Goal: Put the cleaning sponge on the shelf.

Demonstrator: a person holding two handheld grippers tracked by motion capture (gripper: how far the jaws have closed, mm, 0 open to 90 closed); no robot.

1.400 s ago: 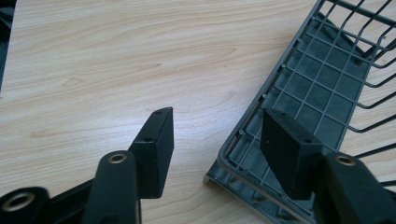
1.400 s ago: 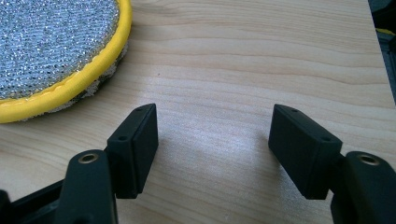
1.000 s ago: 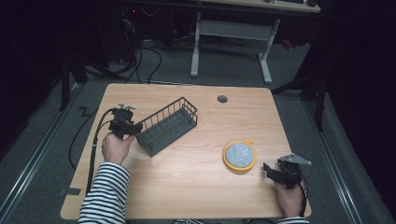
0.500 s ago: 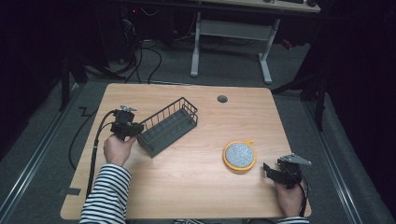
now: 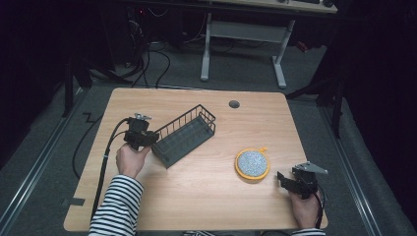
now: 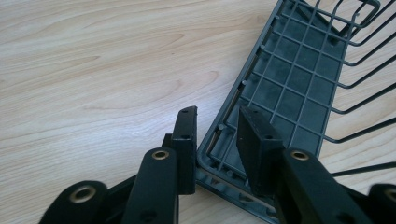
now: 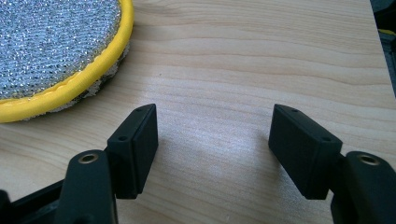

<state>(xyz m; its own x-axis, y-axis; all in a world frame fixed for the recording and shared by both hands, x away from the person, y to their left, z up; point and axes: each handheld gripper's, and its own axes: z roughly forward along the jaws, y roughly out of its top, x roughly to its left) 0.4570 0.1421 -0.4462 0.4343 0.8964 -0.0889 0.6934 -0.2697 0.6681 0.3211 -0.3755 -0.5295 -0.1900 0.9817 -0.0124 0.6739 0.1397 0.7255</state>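
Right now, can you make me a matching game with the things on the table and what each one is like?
Things:
1. dark wire basket
2. round yellow-rimmed silver scrubbing pad
3. left gripper
4. right gripper

States:
A. jaws wide apart over bare wood
B. lying flat beside the right gripper
C. clamped on the basket's end wall
D. gripped at one end

Pairs: 1-D, 2-B, 3-C, 4-A
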